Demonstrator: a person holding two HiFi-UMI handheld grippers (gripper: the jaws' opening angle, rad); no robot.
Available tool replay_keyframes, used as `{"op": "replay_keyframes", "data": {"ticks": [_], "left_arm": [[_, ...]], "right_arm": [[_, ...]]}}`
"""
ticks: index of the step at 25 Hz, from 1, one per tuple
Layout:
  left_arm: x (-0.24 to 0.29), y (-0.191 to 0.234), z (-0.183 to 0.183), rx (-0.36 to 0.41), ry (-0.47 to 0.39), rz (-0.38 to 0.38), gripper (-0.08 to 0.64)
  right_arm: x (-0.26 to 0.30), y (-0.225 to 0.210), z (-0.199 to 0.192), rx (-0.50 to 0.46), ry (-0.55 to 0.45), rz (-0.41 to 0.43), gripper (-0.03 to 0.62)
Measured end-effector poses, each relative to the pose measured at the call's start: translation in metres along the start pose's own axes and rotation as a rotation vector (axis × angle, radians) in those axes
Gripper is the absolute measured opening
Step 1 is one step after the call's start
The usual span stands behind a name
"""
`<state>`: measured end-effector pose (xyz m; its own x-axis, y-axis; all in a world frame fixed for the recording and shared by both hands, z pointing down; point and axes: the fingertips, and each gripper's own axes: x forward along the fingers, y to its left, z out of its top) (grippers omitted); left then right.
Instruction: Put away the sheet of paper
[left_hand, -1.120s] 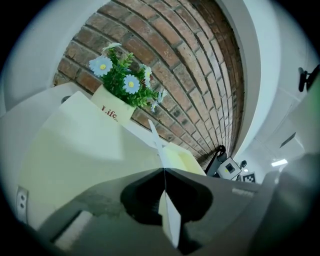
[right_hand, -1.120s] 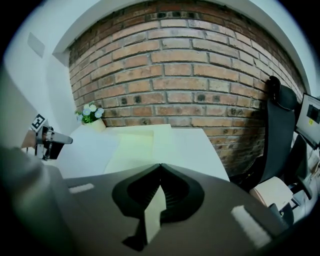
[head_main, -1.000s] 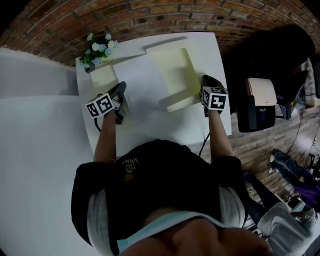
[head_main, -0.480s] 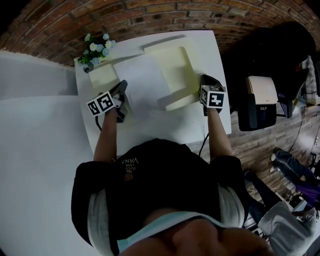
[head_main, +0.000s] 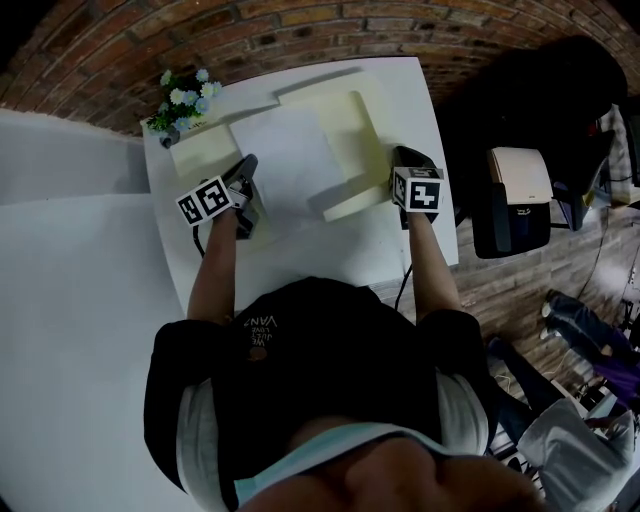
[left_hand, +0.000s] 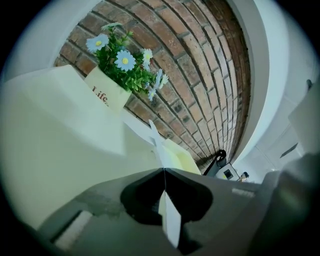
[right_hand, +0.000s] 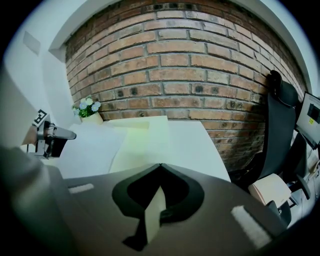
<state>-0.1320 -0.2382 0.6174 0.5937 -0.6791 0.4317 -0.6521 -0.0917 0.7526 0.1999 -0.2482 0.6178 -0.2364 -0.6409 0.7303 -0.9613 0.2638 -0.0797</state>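
A white sheet of paper (head_main: 285, 150) lies across the middle of the white table (head_main: 330, 245). My left gripper (head_main: 245, 172) is shut on its left edge. In the left gripper view the thin sheet (left_hand: 167, 215) runs edge-on between the closed jaws of that gripper (left_hand: 163, 170). A pale yellow folder (head_main: 345, 110) lies open beside the sheet, its cover (head_main: 357, 185) lifted off the table. My right gripper (head_main: 400, 165) is shut on that cover. The yellow edge (right_hand: 155, 212) shows pinched in the right gripper (right_hand: 160, 165).
A pot of flowers (head_main: 180, 100) stands at the table's far left corner, with a pale yellow pad (head_main: 200, 155) next to it. A brick wall (right_hand: 190, 65) runs behind the table. A black chair (right_hand: 277, 125) and a beige box (head_main: 520, 185) stand to the right.
My left gripper has shifted a little to the right with the sheet's edge in it. The right gripper and the raised folder cover have kept still.
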Motion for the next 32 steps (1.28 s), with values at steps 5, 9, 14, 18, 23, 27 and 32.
{"op": "replay_keyframes", "data": {"ticks": [5, 9, 14, 18, 23, 27, 32], "left_arm": [[0.012, -0.007, -0.001, -0.011, -0.005, -0.01, 0.0], [0.02, -0.012, -0.003, -0.019, -0.008, -0.018, 0.0], [0.029, -0.018, -0.006, -0.023, -0.008, -0.026, 0.0], [0.037, -0.023, -0.009, -0.028, -0.006, -0.031, 0.0], [0.048, -0.028, -0.015, -0.034, 0.001, -0.037, 0.0], [0.057, -0.033, -0.021, -0.045, 0.003, -0.041, 0.0], [0.067, -0.036, -0.024, -0.054, -0.003, -0.039, 0.0]], "right_arm": [[0.0, 0.0, -0.001, 0.0, 0.006, 0.008, 0.0], [0.0, 0.002, 0.001, 0.0, 0.01, 0.017, 0.0], [0.001, 0.0, 0.001, 0.014, 0.019, 0.027, 0.0], [0.002, 0.0, -0.002, 0.008, 0.022, 0.014, 0.0], [0.001, 0.002, 0.0, 0.014, 0.024, 0.026, 0.0], [0.002, 0.001, -0.001, 0.043, 0.031, 0.05, 0.001], [0.002, 0.0, -0.001, 0.051, 0.031, 0.061, 0.0]]}}
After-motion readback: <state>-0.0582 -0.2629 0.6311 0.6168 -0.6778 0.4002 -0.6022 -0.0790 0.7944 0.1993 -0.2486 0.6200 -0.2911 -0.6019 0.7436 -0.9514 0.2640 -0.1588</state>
